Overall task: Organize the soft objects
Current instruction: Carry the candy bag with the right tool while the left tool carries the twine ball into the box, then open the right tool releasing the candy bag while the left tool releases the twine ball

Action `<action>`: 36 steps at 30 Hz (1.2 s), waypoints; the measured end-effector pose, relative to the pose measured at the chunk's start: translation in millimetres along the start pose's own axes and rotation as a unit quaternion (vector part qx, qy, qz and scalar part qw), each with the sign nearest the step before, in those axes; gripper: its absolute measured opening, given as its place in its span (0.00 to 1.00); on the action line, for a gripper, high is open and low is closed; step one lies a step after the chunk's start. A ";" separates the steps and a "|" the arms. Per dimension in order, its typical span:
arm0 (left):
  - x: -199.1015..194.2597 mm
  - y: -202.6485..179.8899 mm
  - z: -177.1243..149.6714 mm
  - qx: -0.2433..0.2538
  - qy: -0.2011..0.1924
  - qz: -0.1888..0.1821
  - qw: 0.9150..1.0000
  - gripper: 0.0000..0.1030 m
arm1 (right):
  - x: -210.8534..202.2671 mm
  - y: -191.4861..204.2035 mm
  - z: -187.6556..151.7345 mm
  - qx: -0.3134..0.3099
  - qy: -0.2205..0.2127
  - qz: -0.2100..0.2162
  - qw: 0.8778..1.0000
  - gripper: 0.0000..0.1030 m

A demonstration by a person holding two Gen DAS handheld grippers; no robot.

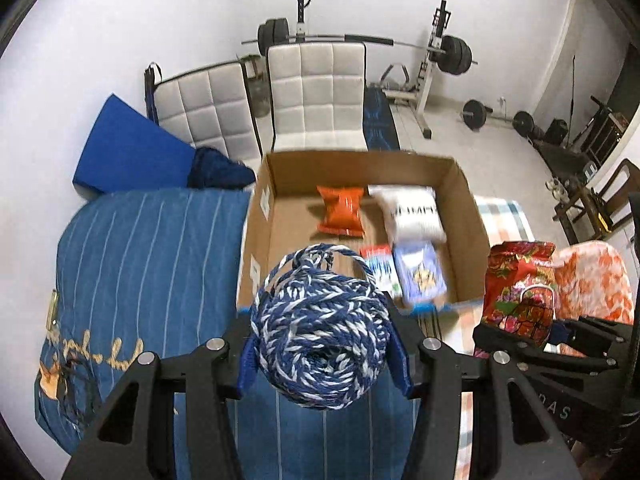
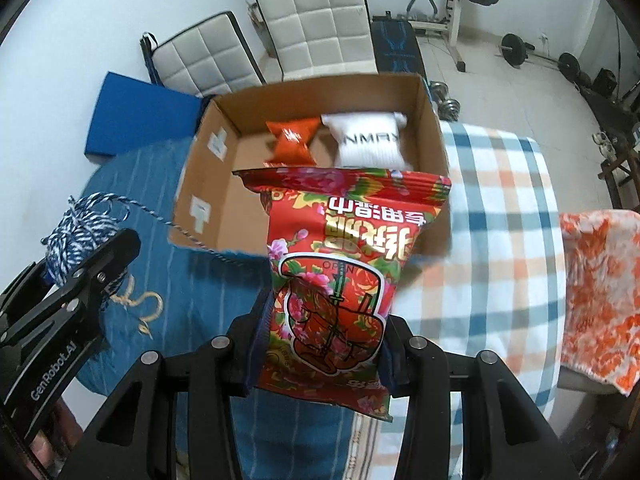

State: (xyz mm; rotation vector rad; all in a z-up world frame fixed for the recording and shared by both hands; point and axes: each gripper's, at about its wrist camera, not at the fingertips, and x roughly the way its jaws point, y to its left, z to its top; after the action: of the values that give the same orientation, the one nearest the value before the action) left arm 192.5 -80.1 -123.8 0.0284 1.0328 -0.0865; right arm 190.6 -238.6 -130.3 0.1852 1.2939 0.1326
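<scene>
Soft objects, two of them held aloft at once. Ball of blue-and-white twine (image 1: 322, 330) clamped between the blue pads of the left gripper (image 1: 324, 354), jaws narrow and pressed into the sides of the ball, above the blue striped bedding (image 1: 140, 264) and just near of the cardboard box (image 1: 466, 216). Loose strand trailing from the ball toward the box's near-left corner, plain in the right wrist view. Flowery red snack bag (image 2: 340, 276) pinched low on its body by the right gripper (image 2: 324, 344), jaws narrow on both side edges, upper part of the bag leaning out over the near rim of the box.

Likely handling: twine light and springy, grippy against the pads, safest held across the wound middle as now; the free tail apt to snag on the box wall or unwind. Snack bag light, puffy and slick, foil liable to slide or crumple under a hard squeeze, contents probably brittle; a gentle hold across the full width near the seam seems best.

Already inside the box: orange packet (image 1: 340, 210) and white folded socks (image 1: 414, 212) at the far end, two small printed packs (image 1: 404, 276) nearer. Orange-and-white patterned cloth (image 2: 596, 292) lying far right on the checked blanket (image 2: 500, 208), outside the box.
</scene>
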 end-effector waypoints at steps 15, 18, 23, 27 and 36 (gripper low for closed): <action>134.2 50.8 84.1 -0.073 0.124 -0.056 0.988 0.48 | 110.3 41.1 94.5 0.020 0.027 0.059 0.998 0.46; 172.5 63.4 86.7 -0.103 0.170 -0.077 0.977 0.48 | 147.3 44.4 100.7 0.034 0.049 0.078 0.995 0.46; 220.0 71.9 79.8 -0.121 0.233 -0.089 0.961 0.48 | 203.8 49.1 102.1 0.049 0.082 0.082 0.992 0.46; 243.3 68.4 68.2 -0.106 0.268 -0.081 0.954 0.49 | 233.5 48.2 97.9 0.061 0.101 0.087 0.989 0.46; 255.5 49.6 58.9 -0.062 0.298 -0.042 0.951 0.50 | 265.5 48.6 89.3 0.082 0.126 0.107 0.983 0.46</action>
State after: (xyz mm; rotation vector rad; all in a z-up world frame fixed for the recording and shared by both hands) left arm 377.3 -49.5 -313.9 -0.1123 1.6444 -0.0928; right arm 348.3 -143.1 -346.8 0.4616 1.5368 0.2393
